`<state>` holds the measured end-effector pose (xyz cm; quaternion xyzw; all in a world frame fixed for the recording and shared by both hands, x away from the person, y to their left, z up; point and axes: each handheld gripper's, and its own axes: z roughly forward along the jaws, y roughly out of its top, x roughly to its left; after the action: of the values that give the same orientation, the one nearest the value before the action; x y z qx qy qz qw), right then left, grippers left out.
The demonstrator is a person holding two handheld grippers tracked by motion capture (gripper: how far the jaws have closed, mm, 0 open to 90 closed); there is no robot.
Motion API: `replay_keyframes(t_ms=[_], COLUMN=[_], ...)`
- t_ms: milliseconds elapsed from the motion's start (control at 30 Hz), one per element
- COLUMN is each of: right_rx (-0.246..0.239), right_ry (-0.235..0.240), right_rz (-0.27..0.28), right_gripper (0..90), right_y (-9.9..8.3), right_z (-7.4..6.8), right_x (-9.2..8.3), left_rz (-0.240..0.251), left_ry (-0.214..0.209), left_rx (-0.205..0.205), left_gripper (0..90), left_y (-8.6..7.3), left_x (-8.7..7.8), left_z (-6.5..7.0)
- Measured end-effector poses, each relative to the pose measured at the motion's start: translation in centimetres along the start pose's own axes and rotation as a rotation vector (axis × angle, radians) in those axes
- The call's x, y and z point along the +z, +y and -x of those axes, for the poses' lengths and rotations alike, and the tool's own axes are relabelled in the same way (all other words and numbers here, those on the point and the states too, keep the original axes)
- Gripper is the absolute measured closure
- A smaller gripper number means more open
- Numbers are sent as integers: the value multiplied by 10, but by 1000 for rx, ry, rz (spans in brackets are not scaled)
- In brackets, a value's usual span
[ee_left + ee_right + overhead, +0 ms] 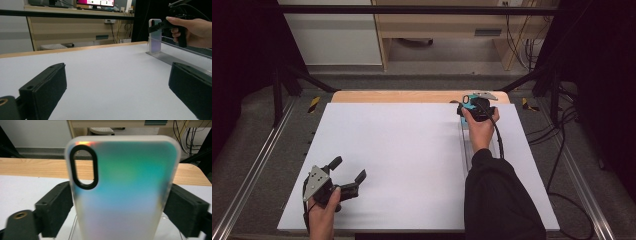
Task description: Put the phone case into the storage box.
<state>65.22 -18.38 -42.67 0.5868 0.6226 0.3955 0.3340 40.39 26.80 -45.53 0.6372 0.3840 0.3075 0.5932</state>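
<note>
The phone case [123, 192] stands upright in a clear stand [162, 56] at the upper right. The right gripper [122, 207] hugs its sides, maybe just letting go. The left gripper [347, 170] waits wide open and empty.

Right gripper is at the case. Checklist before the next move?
1. Case between the right gripper's fingers: ok, one finger sits at each long edge.
2. Fingers pressing on the case: cannot tell, they are close to both edges but contact is unclear.
3. Case upright: ok, the left gripper view shows it standing on end on the stand.
4. Left gripper out of the way: ok, it is open with nothing in it, at the near left of the table.
5. Cable from the right gripper clear of the case: ok, it trails back along the forearm.
</note>
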Motion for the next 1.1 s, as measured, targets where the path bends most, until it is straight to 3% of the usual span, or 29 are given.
replay_keyframes(t_ms=[200, 567, 867, 1100], right_rx=[13, 3, -35, -32], right_ry=[15, -7, -17, -20], right_rz=[12, 22, 12, 8], right_gripper=[83, 61, 48, 48], right_y=[2, 4, 5, 6], right_z=[0, 3, 2, 5], right_x=[-2, -7, -13, -17], left_rz=[-4, -1, 0, 1], left_ry=[-2, -1, 2, 5], left_rx=[3, -1, -1, 3], left_gripper=[12, 11, 12, 12], left_y=[0, 0, 0, 0], left_x=[0, 0, 0, -1], left_z=[0, 0, -1, -1])
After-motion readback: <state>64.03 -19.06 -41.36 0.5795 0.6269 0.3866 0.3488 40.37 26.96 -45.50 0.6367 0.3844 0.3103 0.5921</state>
